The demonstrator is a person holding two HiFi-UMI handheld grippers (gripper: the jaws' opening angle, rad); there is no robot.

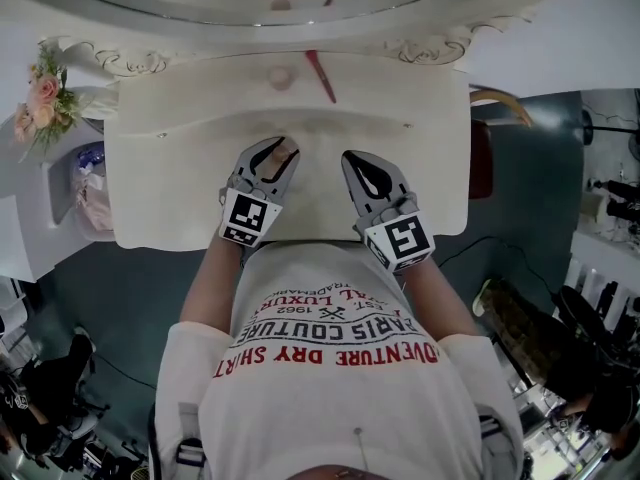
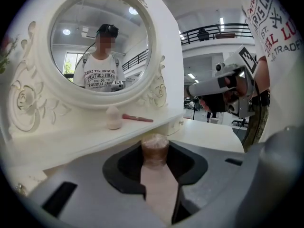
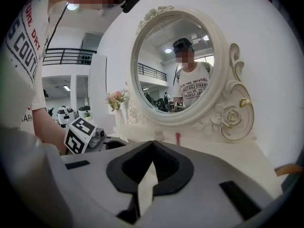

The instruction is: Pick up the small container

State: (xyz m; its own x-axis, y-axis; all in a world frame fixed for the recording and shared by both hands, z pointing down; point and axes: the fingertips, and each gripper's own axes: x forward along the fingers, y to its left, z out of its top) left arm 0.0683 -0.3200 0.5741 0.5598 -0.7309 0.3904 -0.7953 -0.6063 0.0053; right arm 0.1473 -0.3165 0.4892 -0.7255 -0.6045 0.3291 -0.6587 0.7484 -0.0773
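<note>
Between fingers (image 2: 90, 194) of left gripper (image 2: 155, 152): small container (image 2: 155, 145), sides hidden.

I count two grippers over one dressing table (image 1: 160, 188): a left gripper (image 1: 276, 154) and a right gripper (image 1: 360, 160). One small container (image 2: 155, 148). On the far shelf, one pink sponge (image 1: 281, 77) and one red brush (image 1: 321, 76). One mirror (image 2: 102, 42); one bunch of flowers (image 1: 42, 98) far left.

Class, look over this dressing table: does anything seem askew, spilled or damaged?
Nothing stands out. The small container sits squarely in the left gripper, and the brush and sponge lie on the shelf; nothing is spilled or broken.
</note>
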